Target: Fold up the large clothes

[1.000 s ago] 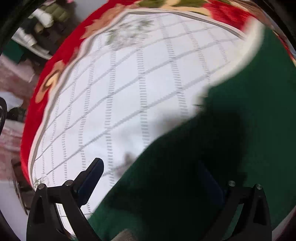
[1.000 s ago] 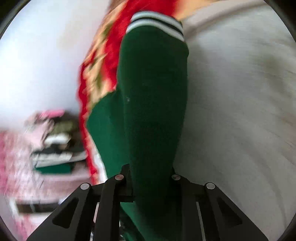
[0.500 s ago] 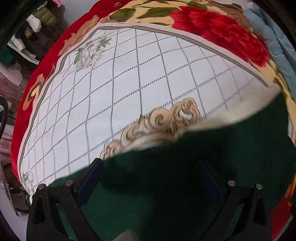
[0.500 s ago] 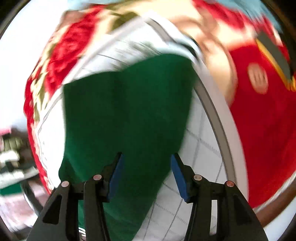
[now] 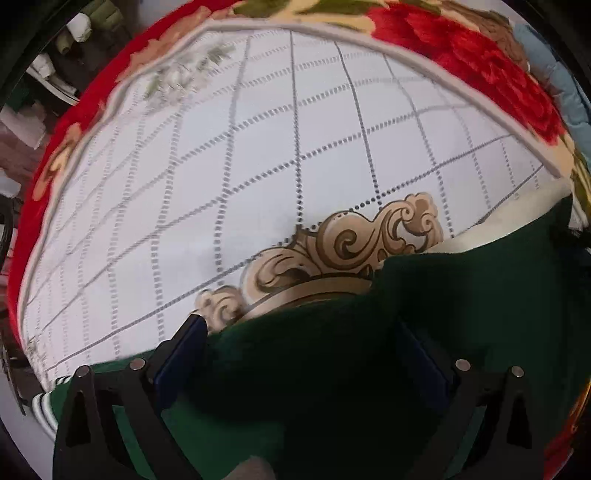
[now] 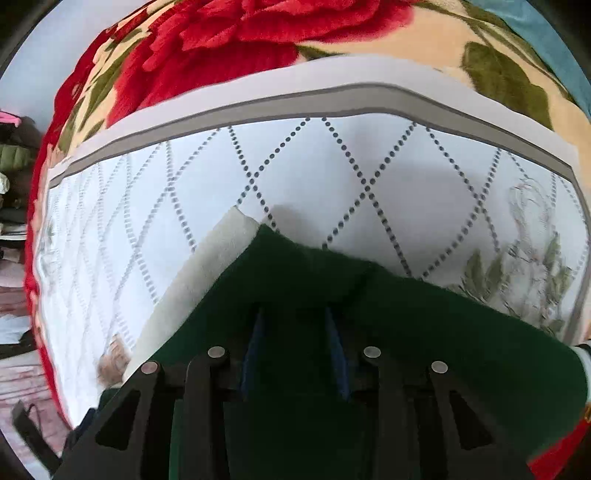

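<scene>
My left gripper stands wide over the dark green fleece garment on the quilted white bed cover — my right gripper, just closing, stands narrow, green fabric between its blue pads.

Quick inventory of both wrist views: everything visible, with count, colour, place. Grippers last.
green garment: 1, dark green with cream lining and a striped cuff, spread on the bed in the near part of both views
white quilted cover: 1, white with dotted grey diamond grid and gold scroll motif, under the garment
floral blanket: 1, red and cream with green leaves, around the cover's edges
blue cloth: 1, light blue, far right edge
clothes pile: several, mixed colours, off the bed at far left
left gripper: 1, black with blue pads, over the garment
right gripper: 1, black with blue pads, over the garment
</scene>
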